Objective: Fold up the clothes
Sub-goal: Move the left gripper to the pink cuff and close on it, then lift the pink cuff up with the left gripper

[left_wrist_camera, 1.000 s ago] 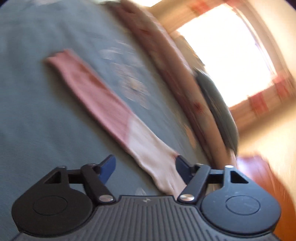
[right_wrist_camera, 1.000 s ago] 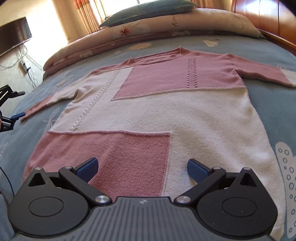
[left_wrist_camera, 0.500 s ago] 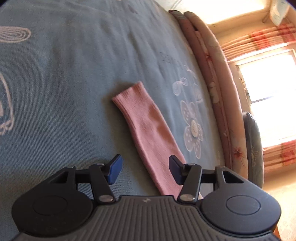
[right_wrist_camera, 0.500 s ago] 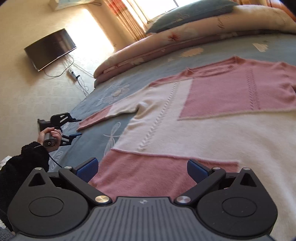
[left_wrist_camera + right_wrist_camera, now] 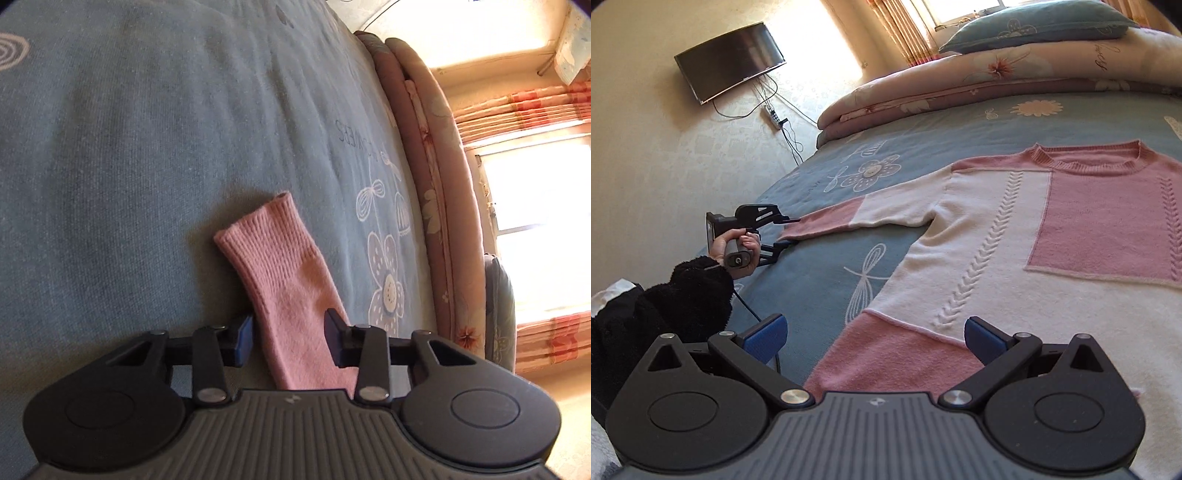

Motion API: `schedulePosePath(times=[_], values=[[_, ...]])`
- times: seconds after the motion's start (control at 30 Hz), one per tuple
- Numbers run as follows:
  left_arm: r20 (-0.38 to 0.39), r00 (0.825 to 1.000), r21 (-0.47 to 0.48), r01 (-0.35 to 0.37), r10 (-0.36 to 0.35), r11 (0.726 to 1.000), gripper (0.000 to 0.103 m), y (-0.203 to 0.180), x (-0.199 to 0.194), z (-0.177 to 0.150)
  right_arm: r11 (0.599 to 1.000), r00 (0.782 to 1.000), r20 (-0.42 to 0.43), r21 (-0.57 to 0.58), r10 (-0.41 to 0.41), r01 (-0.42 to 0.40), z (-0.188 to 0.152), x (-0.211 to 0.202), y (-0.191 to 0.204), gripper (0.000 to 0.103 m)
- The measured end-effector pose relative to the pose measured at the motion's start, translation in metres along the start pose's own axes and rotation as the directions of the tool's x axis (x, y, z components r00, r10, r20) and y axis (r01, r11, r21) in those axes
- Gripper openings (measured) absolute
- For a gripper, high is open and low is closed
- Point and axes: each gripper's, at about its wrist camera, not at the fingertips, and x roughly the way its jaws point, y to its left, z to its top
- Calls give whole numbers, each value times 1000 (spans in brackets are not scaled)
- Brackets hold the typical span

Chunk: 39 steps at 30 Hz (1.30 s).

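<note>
While the pink-and-cream sweater (image 5: 1015, 258) lay spread flat on the bed, these things stood from left to right:

Television: a dark flat screen (image 5: 729, 61) hung on the far left wall, cables trailing below it to a power strip (image 5: 772, 115).

Left sleeve of the person: a black fleecy cuff (image 5: 698, 291) reached in from the near left edge of the right wrist view.

Left hand: it (image 5: 737, 251) gripped the handle of the left gripper at the left edge of the bed.

Left gripper: it (image 5: 288, 338) had its jaws closing on either side of the sweater's pink cuff (image 5: 273, 251); a gap showed between the blue pad on the left and the knit, while the other finger seemed to touch it, so the cuff was between the fingers but not yet pinched.

Sweater sleeve: it (image 5: 871, 212) stretched straight out to the left from the body, cream near the shoulder, pink toward the cuff, lying flat on the bedspread.

Bedspread: a blue cover (image 5: 820, 266) with white flower and dragonfly prints lay under everything.

Right gripper: it (image 5: 875, 338) hovered above the near pink hem panel with its jaws wide apart and nothing between the pads.

Folded quilt: a pink floral roll (image 5: 997, 85) ran along the far side of the bed.

Pillow: a blue one (image 5: 1034, 22) rested on top of the quilt, at the far right by the curtained window.
</note>
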Motion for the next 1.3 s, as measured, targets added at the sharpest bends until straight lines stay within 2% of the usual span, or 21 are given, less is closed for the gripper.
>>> schedulePosePath(times=[0.17, 0.43, 0.7, 0.77, 0.83, 0.87, 0.93, 1.07, 1.3], values=[[26, 999, 6, 20, -20, 1000, 34, 0, 4, 2, 998, 1000, -1, 61, -12, 12, -4, 5, -3, 103], [33, 999, 46, 9, -11, 999, 35, -4, 5, 9, 994, 996, -58, 89, -64, 69, -4, 10, -6, 103], [46, 999, 56, 9, -12, 998, 34, -4, 4, 9, 993, 996, -68, 99, -54, 61, -9, 11, -8, 103], [60, 998, 73, 4, -8, 997, 29, -5, 5, 8, 993, 996, -71, 99, -54, 61, -10, 13, -9, 103], [65, 998, 72, -12, 7, 997, 21, -3, 3, 7, 994, 996, -74, 93, -55, 61, -11, 13, -10, 103], [65, 998, 71, -27, 22, 997, 12, -2, 3, 7, 994, 996, -77, 88, -54, 61, -11, 13, -10, 103], [63, 997, 82, -41, 36, 996, 12, -1, 2, 7, 995, 995, -84, 78, -52, 59, -13, 13, -10, 103], [86, 989, 139, -130, 118, 982, 11, -16, 2, 2, 997, 993, -103, 33, -60, 64, -16, 15, -10, 103], [85, 962, 267, -272, 259, 924, 8, -54, 6, 0, 999, 995, -88, 24, -41, 43, -23, 13, -17, 103]])
